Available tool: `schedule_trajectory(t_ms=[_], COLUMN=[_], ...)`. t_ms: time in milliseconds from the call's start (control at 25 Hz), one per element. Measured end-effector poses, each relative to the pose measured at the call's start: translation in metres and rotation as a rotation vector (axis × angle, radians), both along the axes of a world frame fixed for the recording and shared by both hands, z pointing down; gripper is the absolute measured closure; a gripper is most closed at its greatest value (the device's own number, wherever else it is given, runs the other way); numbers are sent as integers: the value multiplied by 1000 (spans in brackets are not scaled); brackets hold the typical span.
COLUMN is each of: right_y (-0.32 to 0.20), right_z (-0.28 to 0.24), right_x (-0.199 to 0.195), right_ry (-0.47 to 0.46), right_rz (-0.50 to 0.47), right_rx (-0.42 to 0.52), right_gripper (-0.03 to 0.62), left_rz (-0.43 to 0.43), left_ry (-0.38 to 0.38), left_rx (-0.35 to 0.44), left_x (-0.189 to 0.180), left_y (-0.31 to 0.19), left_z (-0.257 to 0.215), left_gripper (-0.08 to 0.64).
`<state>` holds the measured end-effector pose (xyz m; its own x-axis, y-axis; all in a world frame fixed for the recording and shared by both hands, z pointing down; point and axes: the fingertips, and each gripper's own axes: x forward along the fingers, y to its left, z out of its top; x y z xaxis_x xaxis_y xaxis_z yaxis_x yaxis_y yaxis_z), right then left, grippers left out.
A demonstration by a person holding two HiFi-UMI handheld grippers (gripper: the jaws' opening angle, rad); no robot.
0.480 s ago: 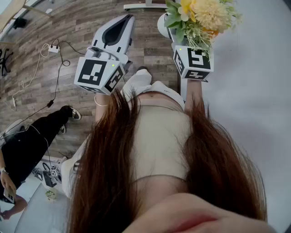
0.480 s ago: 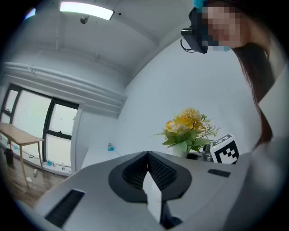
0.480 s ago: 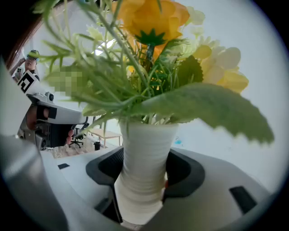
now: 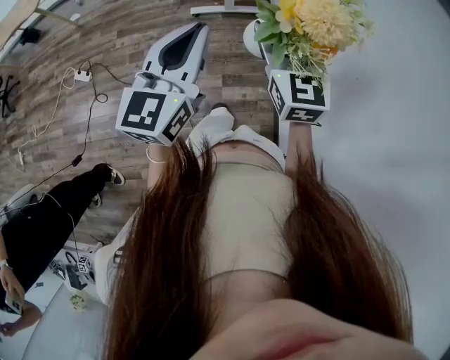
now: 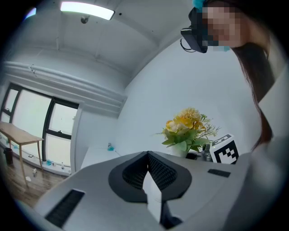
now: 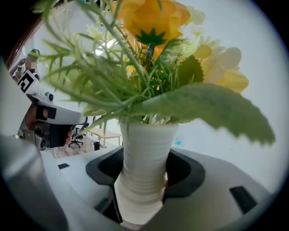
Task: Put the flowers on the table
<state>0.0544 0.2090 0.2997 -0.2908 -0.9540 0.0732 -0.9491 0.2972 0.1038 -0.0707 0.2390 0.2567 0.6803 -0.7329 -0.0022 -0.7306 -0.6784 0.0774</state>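
A bunch of yellow and cream flowers [image 4: 309,24] with green leaves stands in a white ribbed vase [image 6: 145,167]. My right gripper [image 6: 144,180] is shut on the vase's lower body, its dark pads pressing on both sides. In the head view the right gripper [image 4: 266,48] holds the bouquet upright over the near edge of the white table [image 4: 394,140]. My left gripper [image 4: 184,39] hovers over the floor to the left, shut with nothing in it. The left gripper [image 5: 148,173] view shows its pads meeting, with the flowers [image 5: 187,128] beyond.
A wooden floor [image 4: 133,28] lies below, with cables and a power strip [image 4: 83,74] at the left. Another person in black [image 4: 42,218] sits at the lower left. A chair base [image 4: 225,8] stands at the top. Windows and a wooden table [image 5: 18,135] show far off.
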Motion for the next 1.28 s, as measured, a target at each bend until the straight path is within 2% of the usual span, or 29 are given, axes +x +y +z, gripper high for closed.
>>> schedule_trajectory(t_ms=[440,720,1280], right_y=[1,-45,-92], right_z=[-2,11,22], right_x=[-3,-13,-28], right_ry=[-2,-15,2], right_rz=[-1,5,43], right_rx=[-2,-16,-26], right_gripper=[304,304,304], left_rz=[4,17,57], left_ry=[2,-6,14], left_rx=[-1,-13,-35], left_x=[-2,-13,-30], left_y=[3,-41,-93], left_z=[0,14,30], left_gripper=[555,555,555])
